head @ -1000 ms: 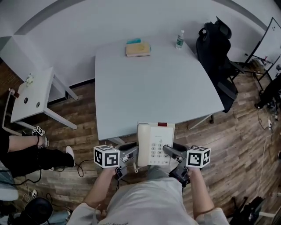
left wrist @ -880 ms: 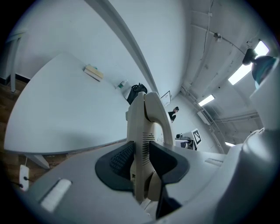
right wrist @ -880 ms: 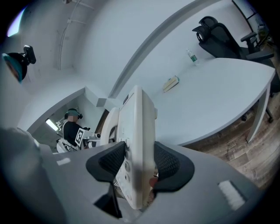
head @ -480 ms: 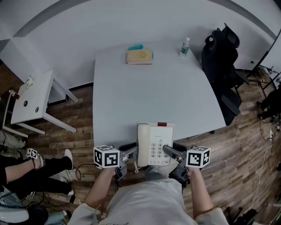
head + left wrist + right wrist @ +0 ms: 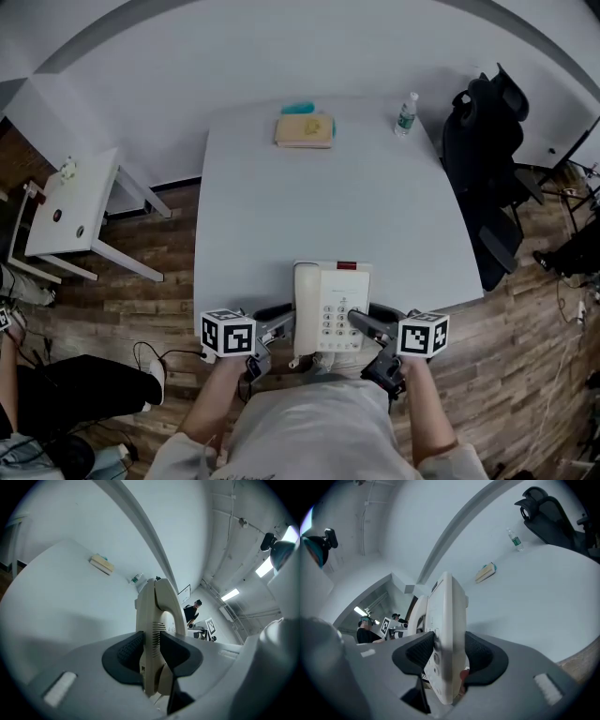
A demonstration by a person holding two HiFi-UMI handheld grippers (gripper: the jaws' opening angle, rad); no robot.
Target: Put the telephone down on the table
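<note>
Now we are holding the telephone (image 5: 332, 305) at the near edge of the surface (image 5: 309, 202), our left claw (image 5: 279, 321) clenching its handset side and our right claw (image 5: 362, 322) clenching its keypad side.

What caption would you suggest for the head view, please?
The left gripper and right gripper clamp a cream telephone from either side at the near edge of the table.

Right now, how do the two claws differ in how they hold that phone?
The left gripper clamps the telephone by its handset side; the right gripper clamps the keypad side. In the head view the left jaw stops at the handset's outer edge, while the right one reaches over the keypad. Both are shut on the telephone.
</note>
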